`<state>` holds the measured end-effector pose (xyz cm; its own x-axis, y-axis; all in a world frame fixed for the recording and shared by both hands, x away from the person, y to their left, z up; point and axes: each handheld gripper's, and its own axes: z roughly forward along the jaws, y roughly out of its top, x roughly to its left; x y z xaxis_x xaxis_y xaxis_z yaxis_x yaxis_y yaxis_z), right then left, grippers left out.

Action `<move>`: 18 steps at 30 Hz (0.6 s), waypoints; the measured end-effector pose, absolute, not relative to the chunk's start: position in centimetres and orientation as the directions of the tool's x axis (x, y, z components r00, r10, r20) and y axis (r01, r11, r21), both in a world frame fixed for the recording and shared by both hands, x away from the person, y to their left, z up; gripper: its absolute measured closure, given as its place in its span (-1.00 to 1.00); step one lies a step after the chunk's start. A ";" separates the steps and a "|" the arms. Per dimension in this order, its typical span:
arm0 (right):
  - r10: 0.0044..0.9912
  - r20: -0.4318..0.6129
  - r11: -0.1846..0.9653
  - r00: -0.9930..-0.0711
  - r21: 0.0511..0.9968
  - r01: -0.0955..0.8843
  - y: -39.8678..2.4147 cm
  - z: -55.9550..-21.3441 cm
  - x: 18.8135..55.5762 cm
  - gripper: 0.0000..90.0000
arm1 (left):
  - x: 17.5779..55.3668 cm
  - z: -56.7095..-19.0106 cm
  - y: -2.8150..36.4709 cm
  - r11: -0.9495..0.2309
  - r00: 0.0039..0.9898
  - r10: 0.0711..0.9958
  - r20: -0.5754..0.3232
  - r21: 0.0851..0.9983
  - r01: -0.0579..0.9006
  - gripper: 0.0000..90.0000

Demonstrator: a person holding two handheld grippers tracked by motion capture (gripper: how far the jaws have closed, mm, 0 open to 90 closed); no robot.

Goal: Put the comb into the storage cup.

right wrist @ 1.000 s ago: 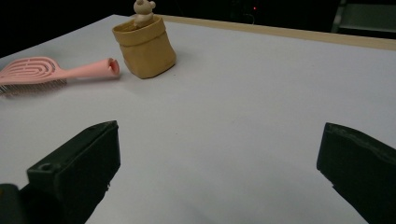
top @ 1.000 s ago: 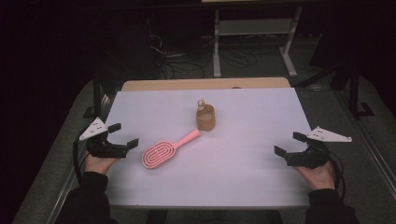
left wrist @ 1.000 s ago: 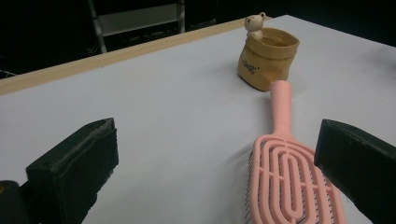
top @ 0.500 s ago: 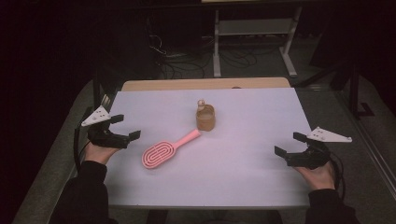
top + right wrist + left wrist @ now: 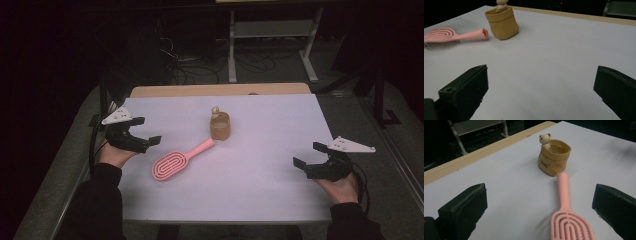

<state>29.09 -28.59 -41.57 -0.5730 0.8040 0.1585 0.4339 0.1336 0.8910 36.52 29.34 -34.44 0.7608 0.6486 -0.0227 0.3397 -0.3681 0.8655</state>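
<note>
A pink hairbrush (image 5: 180, 159) lies on the white table (image 5: 260, 150), its handle tip almost touching a tan bag-shaped cup (image 5: 220, 127) with a small bear figure on its rim. My left gripper (image 5: 146, 131) is open at the table's left edge, just left of the brush head. The left gripper view has the hairbrush (image 5: 567, 217) between the wide jaws and the cup (image 5: 554, 158) beyond. Near the right edge my right gripper (image 5: 310, 155) is open, with nothing between its jaws. From there the cup (image 5: 502, 22) and the brush (image 5: 451, 35) are far off to the left.
A wooden strip (image 5: 220, 90) runs along the table's far edge. Behind it stand a metal rack (image 5: 272, 35) and loose cables (image 5: 195, 70) on a dark floor. White surface spreads between the cup and my right gripper.
My left gripper has moved forward and slightly right, closer to the brush head. The right gripper, the brush and the cup have stayed where they were.
</note>
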 end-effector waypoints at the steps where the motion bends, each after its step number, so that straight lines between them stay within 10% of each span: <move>1: 0.804 0.158 0.134 -0.574 0.891 0.433 -28.6 -41.6 29.1 -1.00 | 36.6 -34.5 29.1 -0.371 0.765 0.644 -0.024 0.864 0.339 -1.00; 18: 0.798 0.150 0.152 -0.584 0.887 0.436 -28.3 -41.7 29.1 -1.00 | 38.3 -34.9 25.8 -0.412 0.802 0.596 -0.031 0.846 0.338 -0.95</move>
<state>29.05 -28.33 -41.67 -0.5842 0.7976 0.1501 0.4356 0.1522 0.8872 38.26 25.75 -34.91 0.8024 0.5960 -0.0305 0.3380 -0.4117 0.8463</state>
